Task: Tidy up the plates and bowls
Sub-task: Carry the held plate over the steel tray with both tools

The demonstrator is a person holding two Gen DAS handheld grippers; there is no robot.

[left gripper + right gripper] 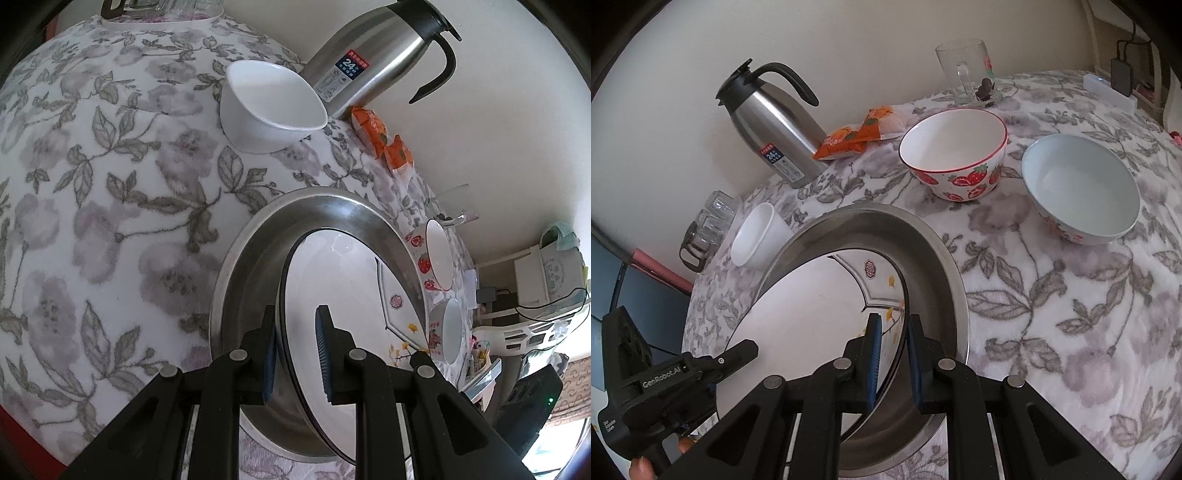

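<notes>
Floral tablecloth, plate rim gripped

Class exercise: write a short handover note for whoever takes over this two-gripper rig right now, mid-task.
Left gripper: shut on the near rim of the white dark-edged flower-pattern plate.
Right gripper: shut on the same plate's opposite rim.
The plate is held tilted inside the round steel tray.
Not yet done: plate not laid flat.
Left: plain white bowl, strawberry bowl and pale blue bowl stand separately on the floral cloth.
</notes>
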